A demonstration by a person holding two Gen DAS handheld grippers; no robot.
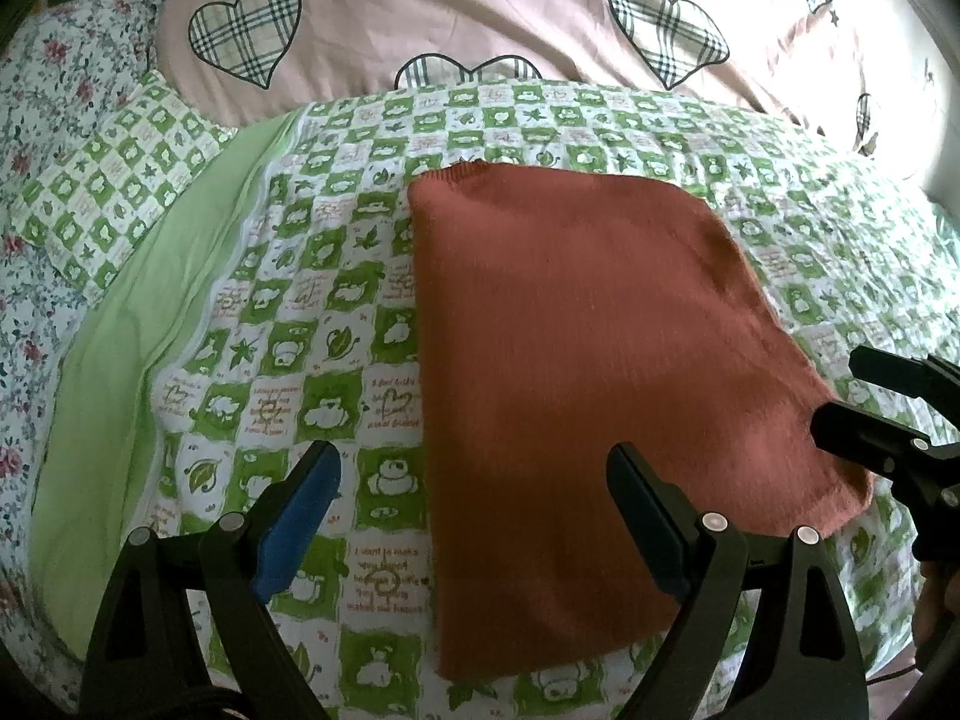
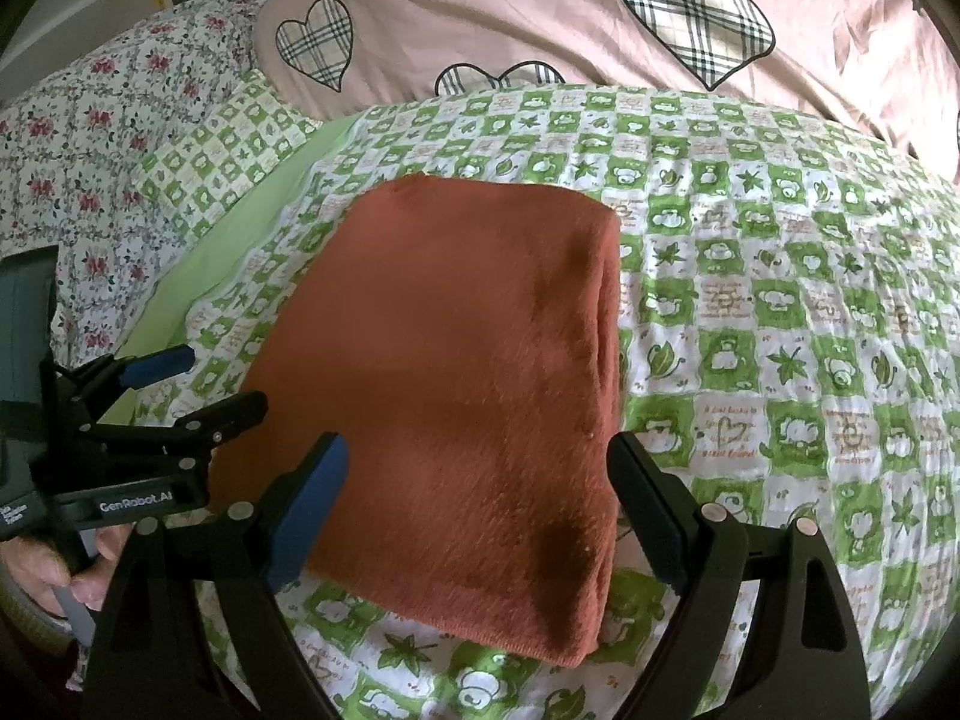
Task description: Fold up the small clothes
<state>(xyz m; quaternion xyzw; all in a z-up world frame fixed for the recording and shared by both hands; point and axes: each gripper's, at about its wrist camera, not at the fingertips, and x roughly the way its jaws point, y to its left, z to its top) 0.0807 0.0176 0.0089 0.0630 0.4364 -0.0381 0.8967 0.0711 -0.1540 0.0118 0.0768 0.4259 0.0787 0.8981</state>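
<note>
A rust-red fuzzy cloth (image 1: 588, 372) lies folded flat in a rectangle on the green-and-white checked quilt (image 1: 288, 312). My left gripper (image 1: 474, 510) hovers open over the cloth's near left edge, one blue pad over the quilt and the other over the cloth, holding nothing. In the right wrist view the cloth (image 2: 456, 372) shows its doubled fold along the right side. My right gripper (image 2: 480, 498) stands open above its near right part, also with nothing held. Each gripper shows in the other's view: the right gripper (image 1: 840, 390) by the cloth's right corner, the left gripper (image 2: 219, 384) at its left edge.
A pink duvet with plaid hearts (image 2: 600, 30) is bunched along the back. A floral sheet (image 2: 90, 138) and a checked pillow (image 1: 114, 180) lie at the left, beside a plain light-green band (image 1: 120, 372). A hand (image 2: 60, 576) grips the left tool's handle.
</note>
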